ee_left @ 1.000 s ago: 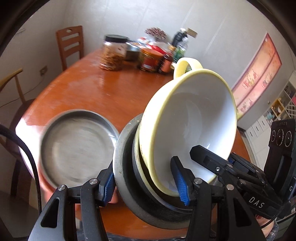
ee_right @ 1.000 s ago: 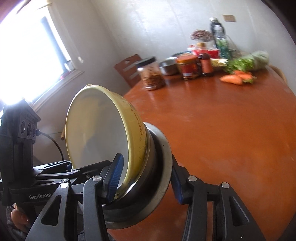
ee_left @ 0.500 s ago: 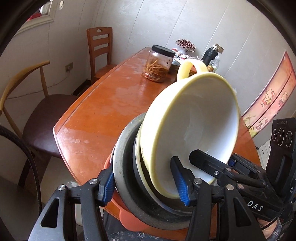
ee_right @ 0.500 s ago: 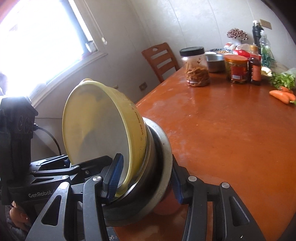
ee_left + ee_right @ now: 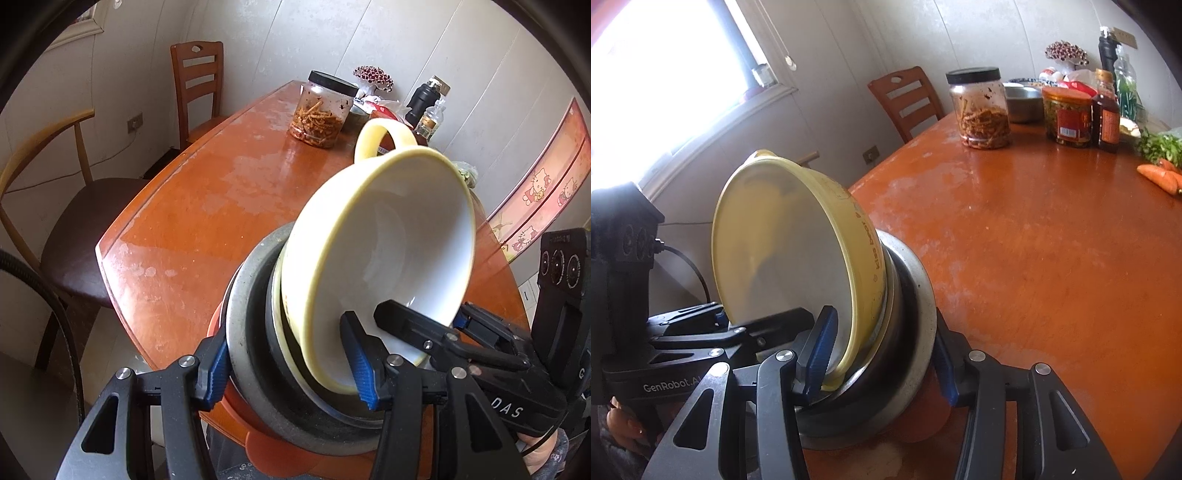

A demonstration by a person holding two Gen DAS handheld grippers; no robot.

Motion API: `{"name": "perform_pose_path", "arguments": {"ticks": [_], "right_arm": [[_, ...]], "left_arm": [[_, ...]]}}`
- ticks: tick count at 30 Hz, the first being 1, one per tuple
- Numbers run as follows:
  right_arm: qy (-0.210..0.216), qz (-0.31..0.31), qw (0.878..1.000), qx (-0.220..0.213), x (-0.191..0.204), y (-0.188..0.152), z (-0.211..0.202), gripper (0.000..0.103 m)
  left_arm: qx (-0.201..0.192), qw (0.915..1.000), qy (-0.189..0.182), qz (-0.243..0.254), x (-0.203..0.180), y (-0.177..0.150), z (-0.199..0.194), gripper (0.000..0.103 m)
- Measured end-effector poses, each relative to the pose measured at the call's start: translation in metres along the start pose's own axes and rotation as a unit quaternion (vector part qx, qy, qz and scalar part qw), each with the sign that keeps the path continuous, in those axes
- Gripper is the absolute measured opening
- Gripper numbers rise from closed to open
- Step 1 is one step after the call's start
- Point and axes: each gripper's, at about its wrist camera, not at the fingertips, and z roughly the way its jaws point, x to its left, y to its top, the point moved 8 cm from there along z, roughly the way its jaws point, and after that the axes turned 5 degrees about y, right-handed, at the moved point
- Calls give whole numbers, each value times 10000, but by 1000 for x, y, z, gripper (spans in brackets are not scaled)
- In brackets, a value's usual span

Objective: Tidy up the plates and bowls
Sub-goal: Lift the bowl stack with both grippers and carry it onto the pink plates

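Note:
A stack of dishes is held between both grippers, tilted steeply on its side. Its top piece is a yellow bowl (image 5: 388, 240) (image 5: 783, 251), white inside, with a loop handle. The bowl nests in a dark bowl and a grey metal plate (image 5: 243, 306) (image 5: 916, 295), and an orange plate (image 5: 266, 443) (image 5: 923, 424) lies at the bottom. My left gripper (image 5: 288, 369) is shut across the stack's rim, one blue pad inside the yellow bowl and one behind the metal plate. My right gripper (image 5: 882, 356) clamps the opposite rim the same way.
The orange wooden table (image 5: 207, 206) (image 5: 1052, 258) stretches ahead, its near corner just beside the stack. A pickle jar (image 5: 321, 110) (image 5: 982, 110), more jars and bottles (image 5: 1067, 114) and carrots (image 5: 1160, 177) stand at the far end. Two chairs (image 5: 195, 81) (image 5: 55, 184) line the left side.
Both grippers have carried the stack sideways toward the table's near corner. The lone metal plate seen on the table one second ago has dropped out of view. Both grips are unchanged.

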Motion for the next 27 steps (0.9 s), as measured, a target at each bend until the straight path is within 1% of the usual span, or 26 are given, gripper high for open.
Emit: {"name": "perform_pose_path", "arguments": {"ticks": [5,11,13,17,22,23,27], "right_arm": [[-27,-7,10000,-42,-2,-3,-4,52],[-76,-151,9998,-122,4,-2,-11,61],[-106,-145,9998,-125,4,-3,-14,66],[-211,-152,9995,-168,0,-5,-22,67],[-241,-177,9993,-238,2,-6,-33,68],[-251,-180,9992,-246,2,-6,-34,68],[-241,-215,9991,-260,6,-9,-40,68]], "left_arm": [[-37,10000,7,4,0,-1,-2,55],[-35,10000,-15,-52,2,-1,-4,55],[-32,10000,7,-42,3,-1,-5,55],[-50,10000,27,-57,3,-2,-8,56],[-230,9997,124,-28,4,1,-17,62],[-259,9995,184,-28,5,2,-18,64],[-331,9989,339,-69,13,5,-23,65]]}}
